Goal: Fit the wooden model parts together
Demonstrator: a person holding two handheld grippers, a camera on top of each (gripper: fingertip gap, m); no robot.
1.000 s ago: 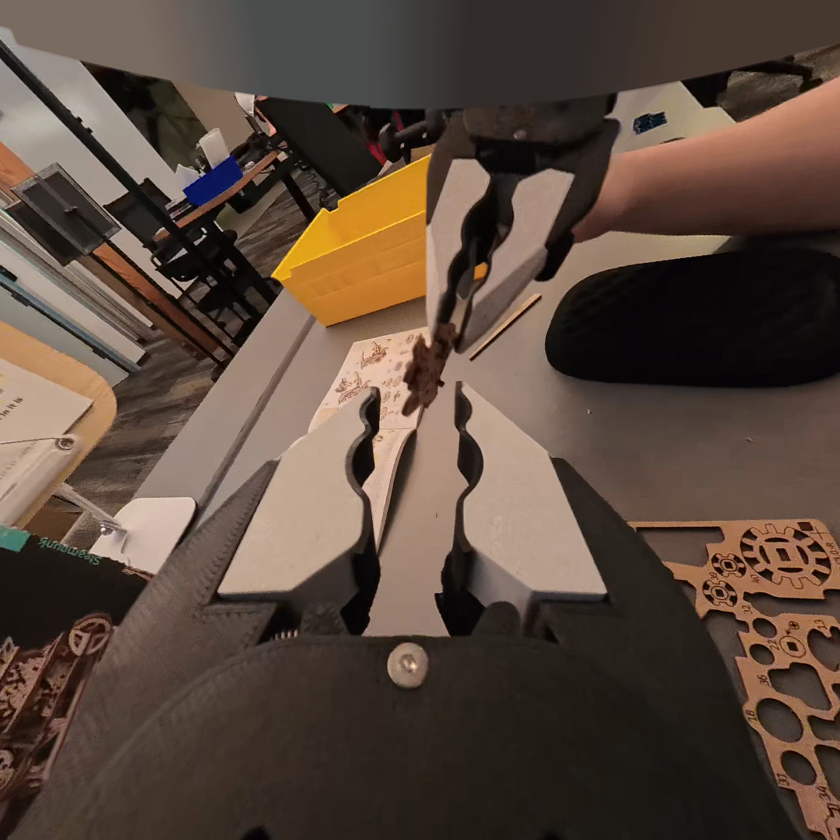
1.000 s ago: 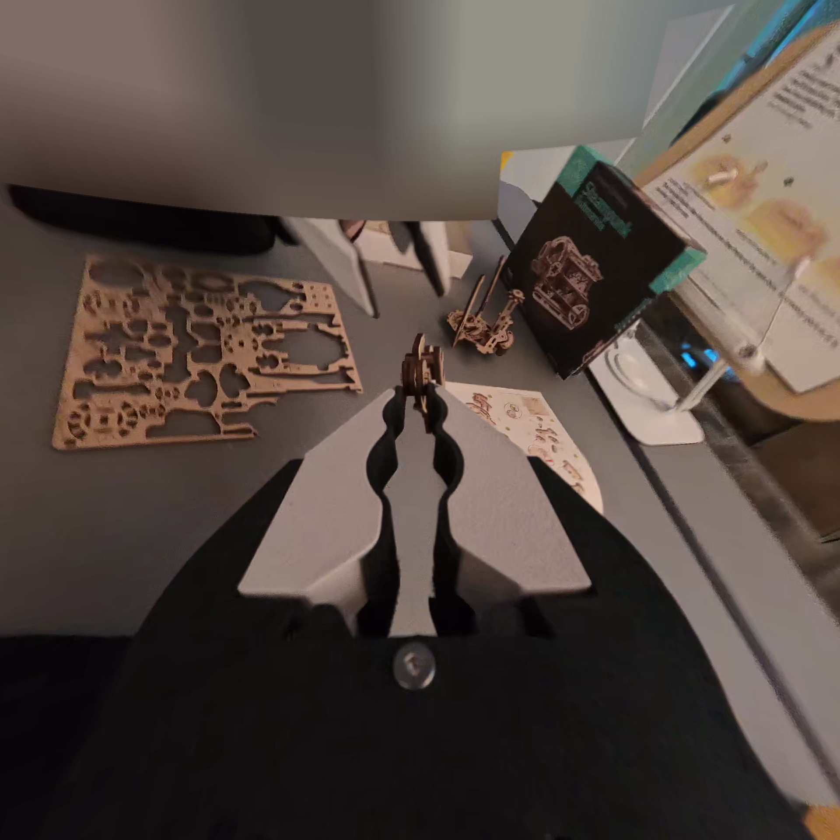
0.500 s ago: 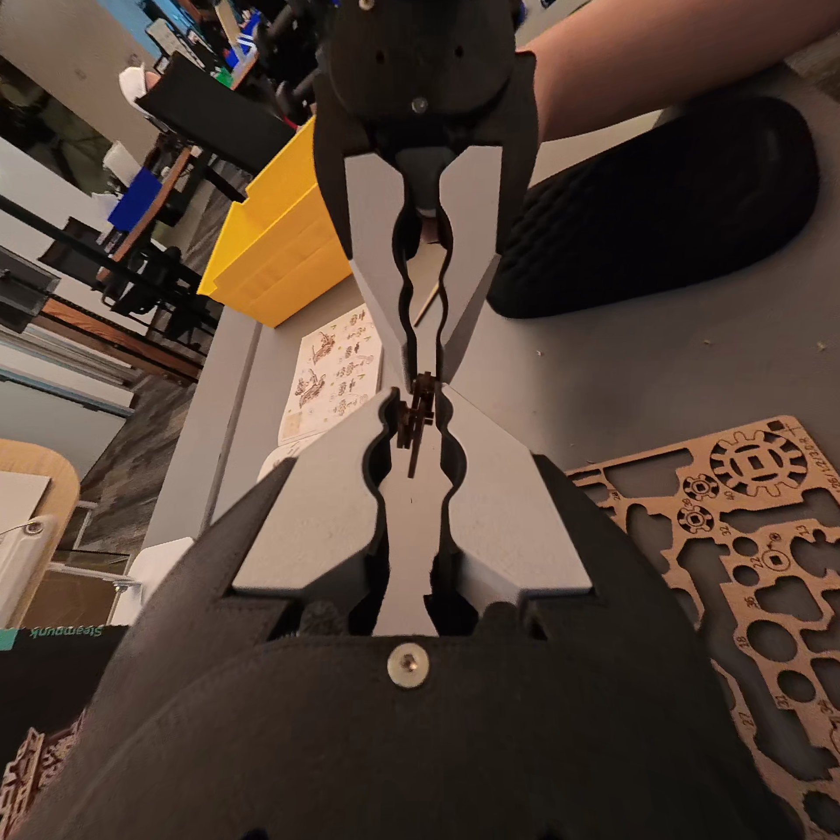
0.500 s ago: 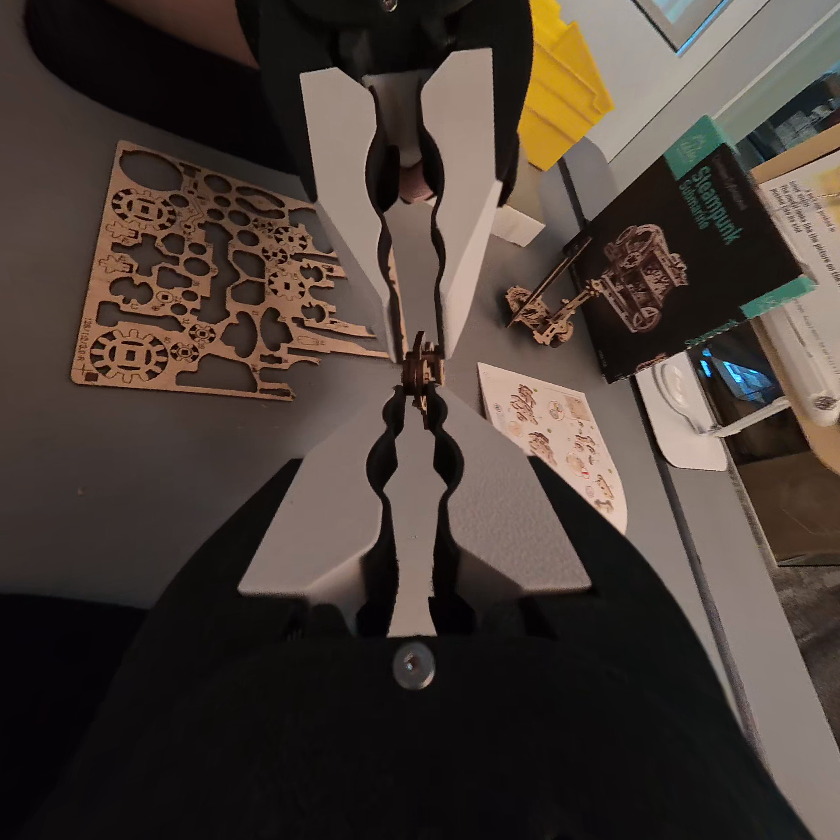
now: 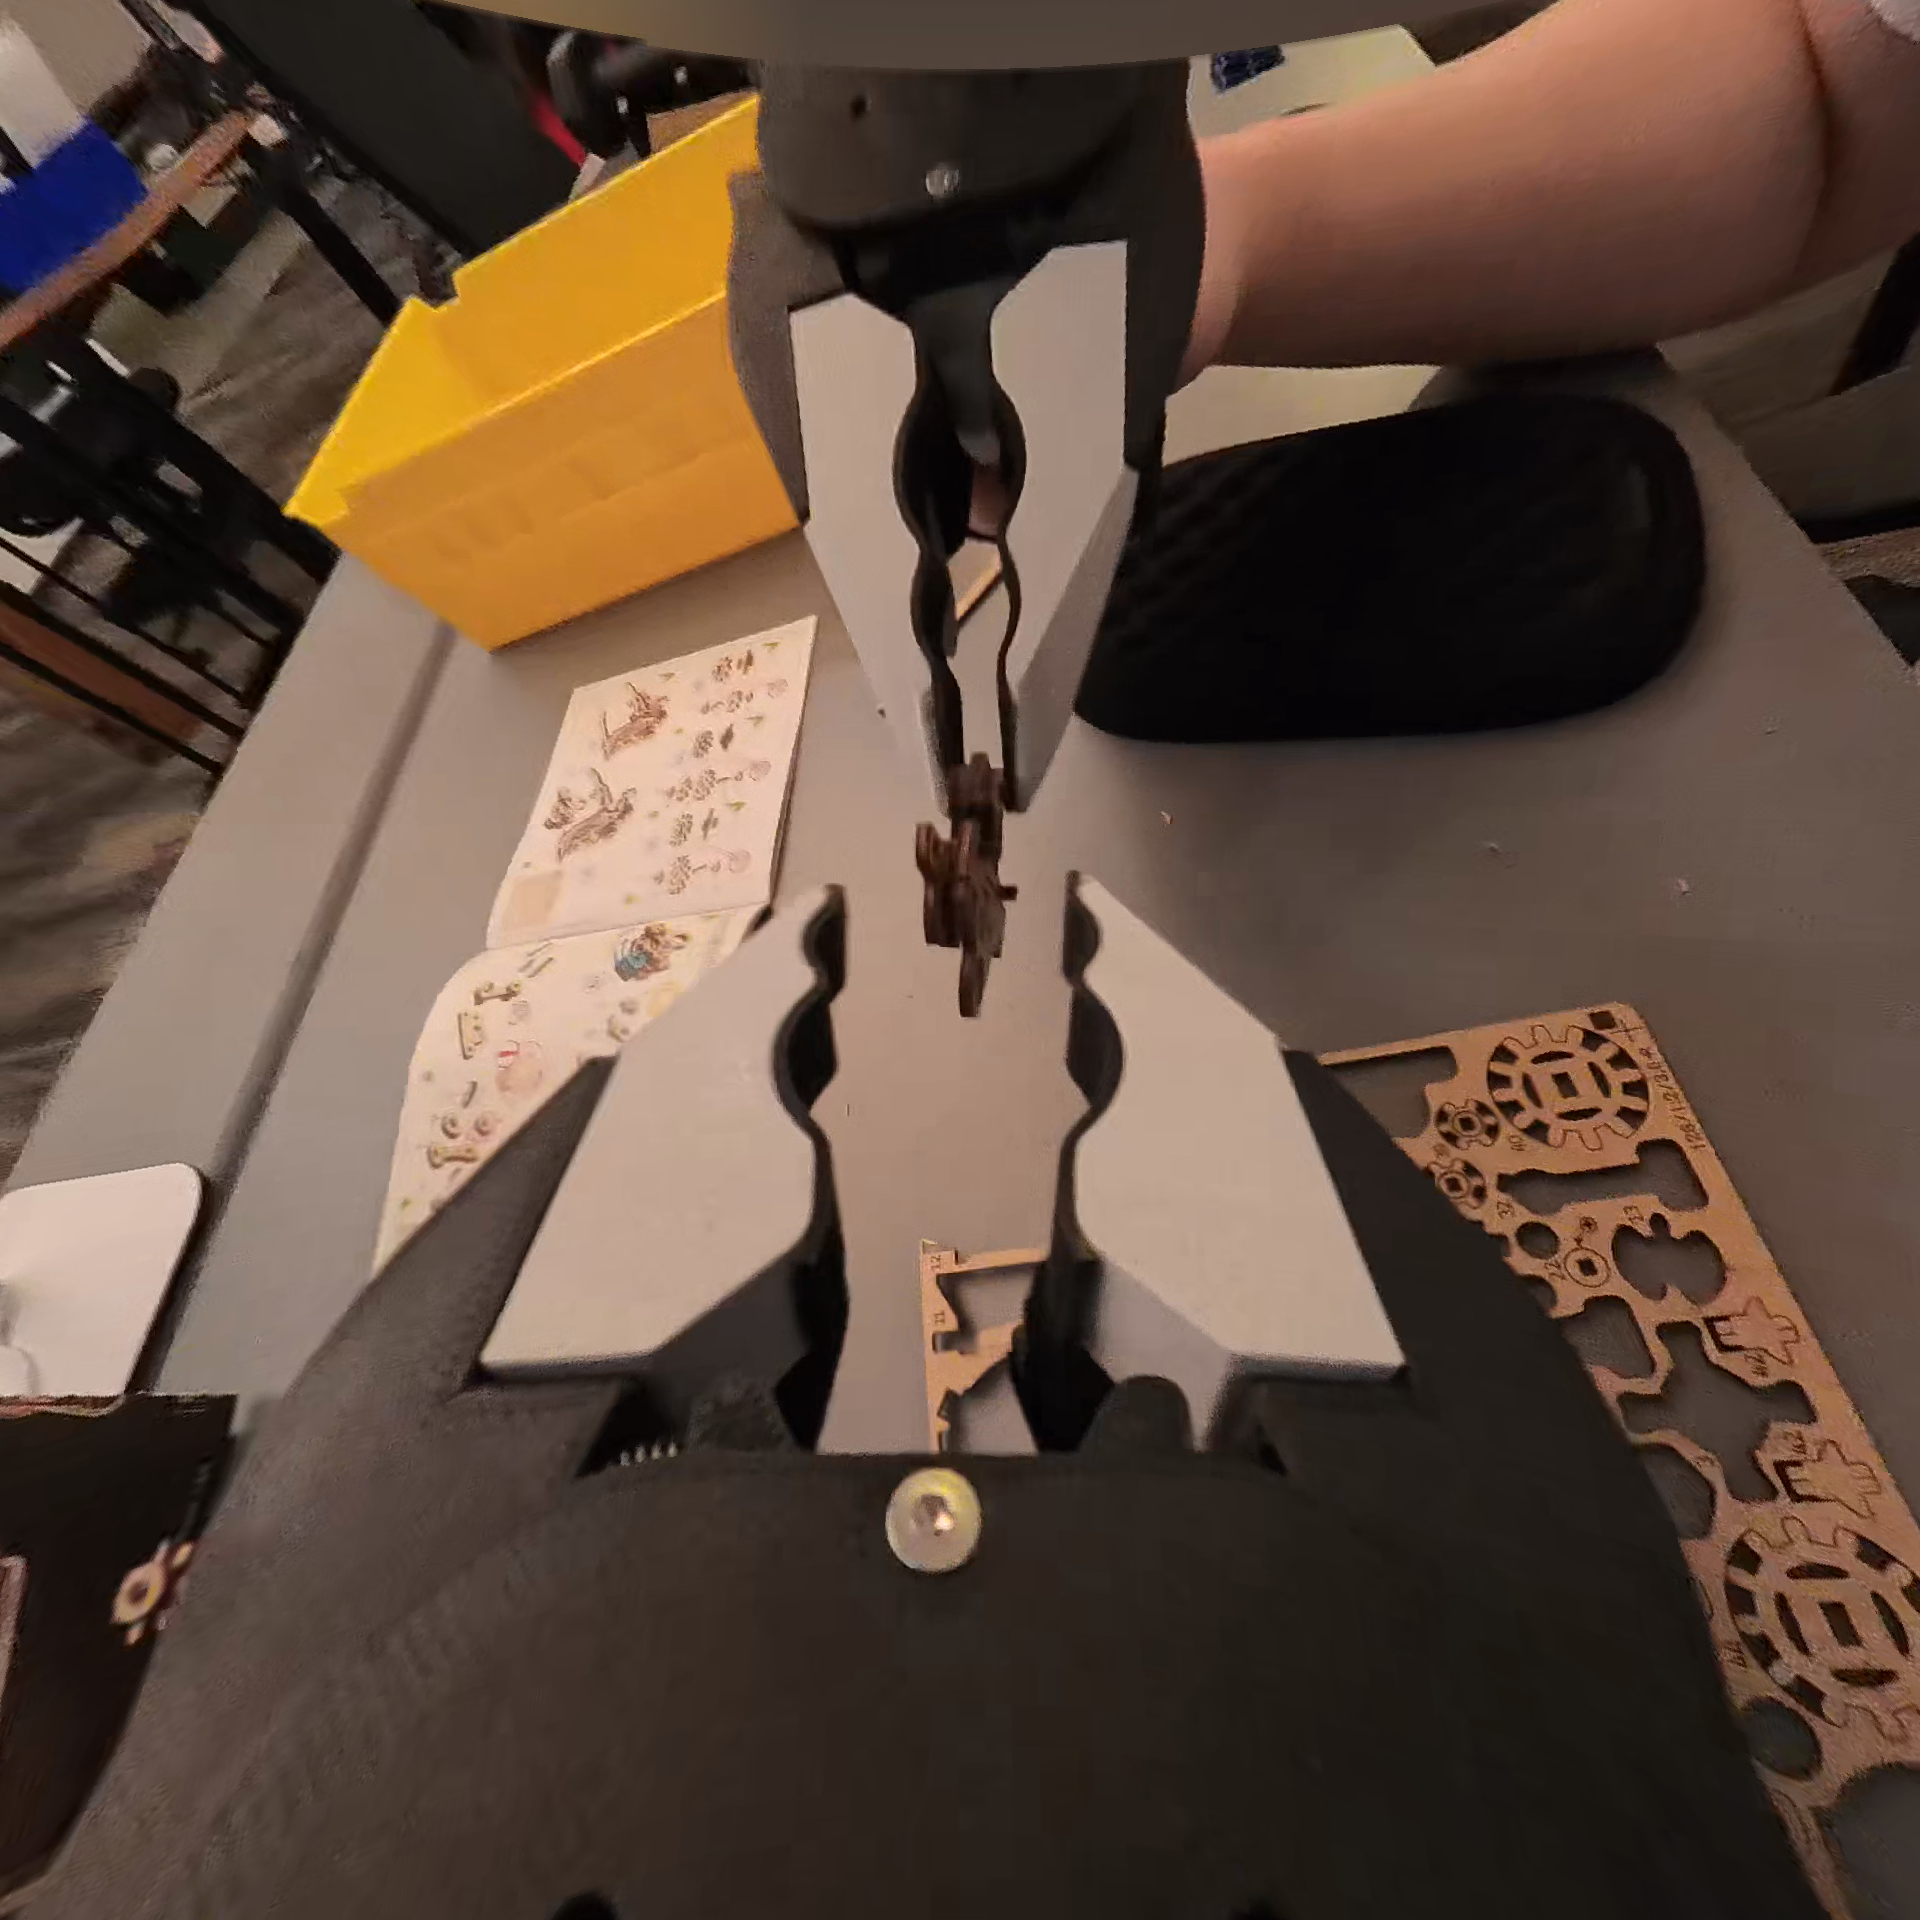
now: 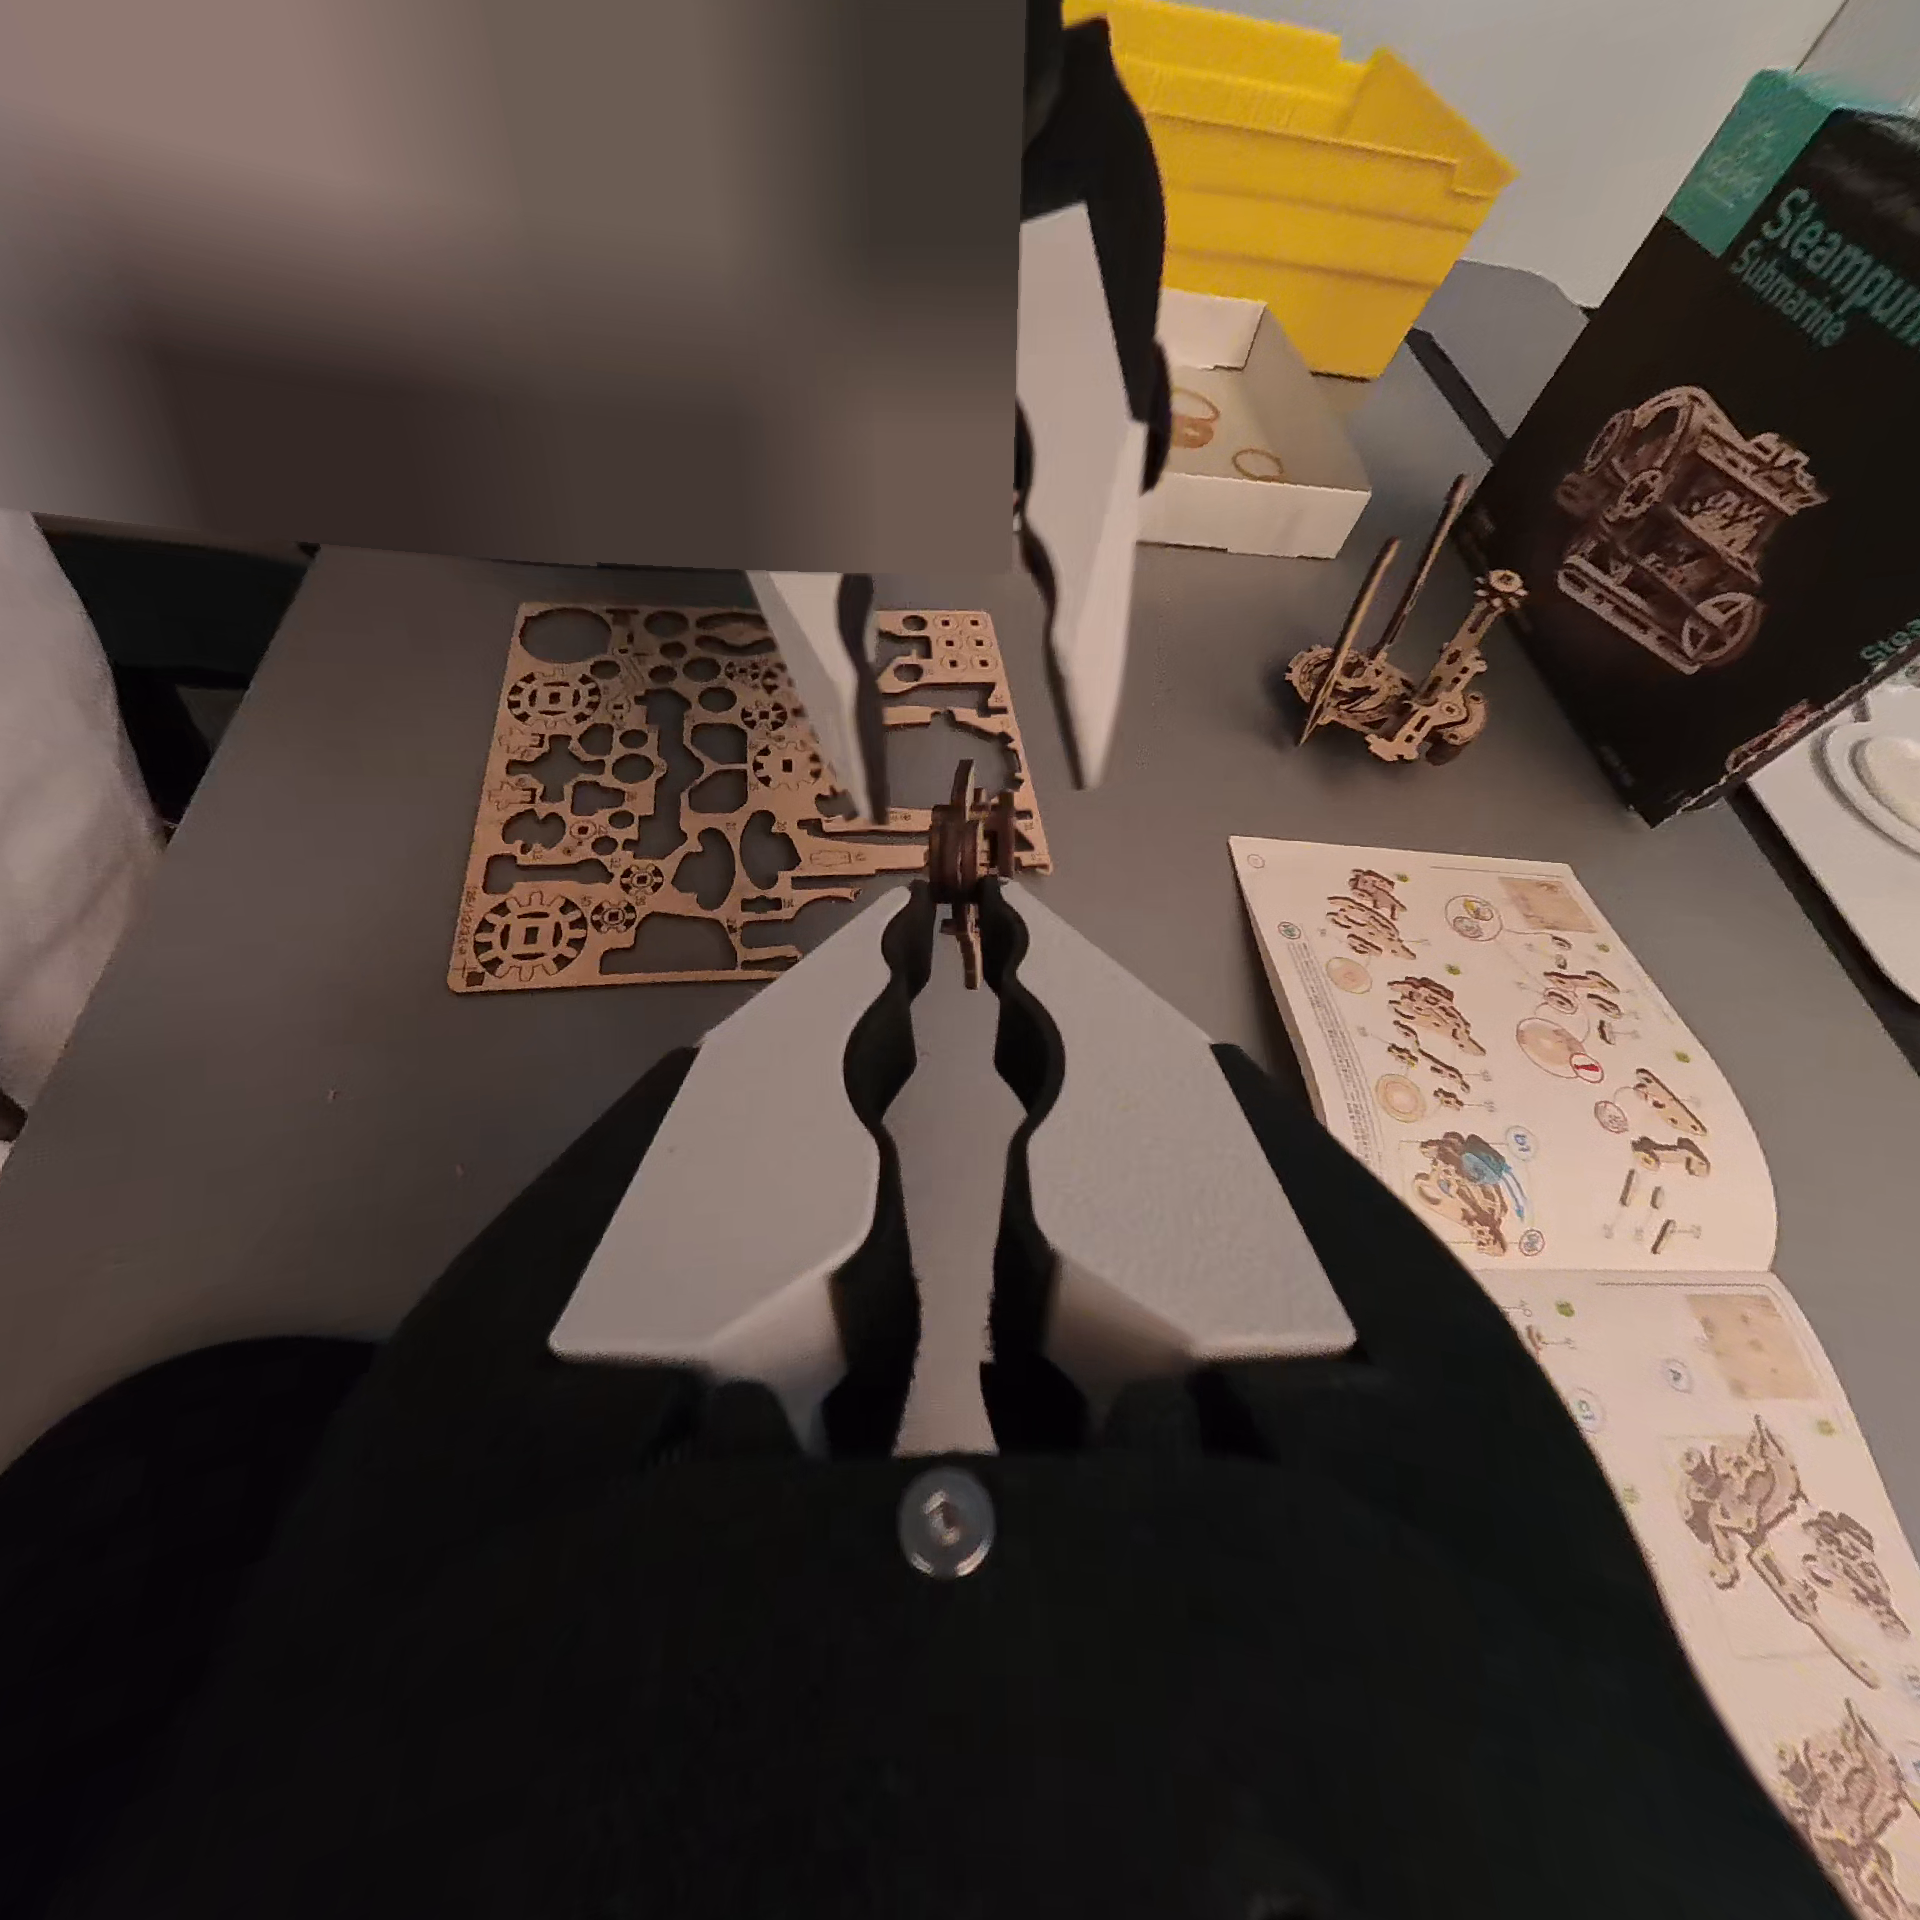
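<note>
A small dark wooden gear assembly (image 6: pixel 971 836) is pinched at the tips of my right gripper (image 6: pixel 956 899), which is shut on it and holds it above the grey table. In the left wrist view the same assembly (image 5: pixel 961 894) hangs from the right gripper (image 5: pixel 977 790), which points toward the camera. My left gripper (image 5: pixel 954 891) is open. Its two fingertips stand on either side of the assembly without touching it. The left gripper's fingers (image 6: pixel 1081 623) also show in the right wrist view, spread apart beyond the part.
A punched-out wooden parts sheet (image 6: pixel 727 790) lies flat on the table (image 6: pixel 312 935). An open instruction booklet (image 6: pixel 1507 1039), a partly built wooden model (image 6: pixel 1392 675), a black product box (image 6: pixel 1714 468), a white box (image 6: pixel 1247 457), a yellow bin (image 5: pixel 561 447) and a black pad (image 5: pixel 1403 582) surround the work spot. The tips of both grippers are at nearly the same place.
Half a second ago the left jaws were closed around the wooden assembly, tip to tip with the right gripper. Now they stand open, and the assembly stays in the right gripper.
</note>
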